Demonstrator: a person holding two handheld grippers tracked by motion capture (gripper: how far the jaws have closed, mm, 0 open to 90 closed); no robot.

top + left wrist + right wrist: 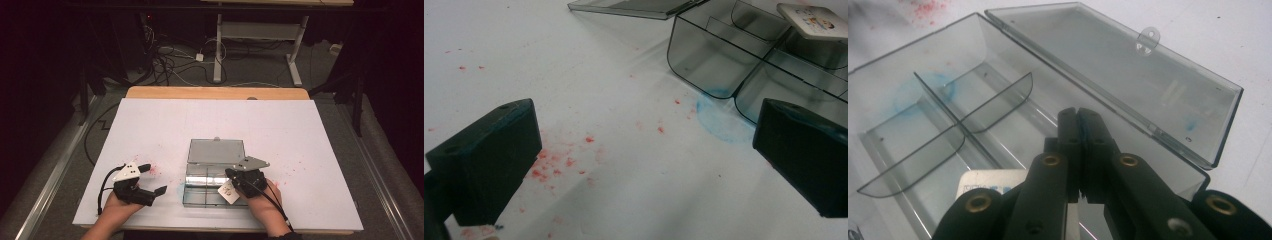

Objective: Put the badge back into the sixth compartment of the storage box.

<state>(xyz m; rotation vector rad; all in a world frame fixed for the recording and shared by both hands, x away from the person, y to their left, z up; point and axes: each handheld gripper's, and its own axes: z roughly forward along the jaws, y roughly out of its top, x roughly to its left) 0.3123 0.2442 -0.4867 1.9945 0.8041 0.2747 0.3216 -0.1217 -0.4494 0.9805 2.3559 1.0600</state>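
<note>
While the left hand [114, 207] rests on the near left part of the white table [300, 130], its left gripper [152, 181] lies level, aimed toward the clear plastic box [210, 187], jaws spread wide with nothing between them. The right hand [265, 205] comes in at the box's near right corner, and the right gripper [230, 175] reaches over the compartments with its jaws pressed together; whether the small white card [229, 192] below them is pinched cannot be told. That card lies tilted at the box's near right corner, resting on its rim. From the left gripper view, the box wall [704, 60] stands just beyond the far jaw, a blue smear [719, 120] marks the table at its base, and red specks [554, 165] scatter near the other jaw; the card [814, 20] shows at the top right. From the right gripper view, the closed jaws point over the box interior [948, 125], where curved dividers split it, and the open lid [1128, 70] lies back flat with a small latch tab [1148, 36] at its edge; the card's edge [988, 180] peeks out under the jaws. Counted: one box, one lid, one card, two grippers.
</note>
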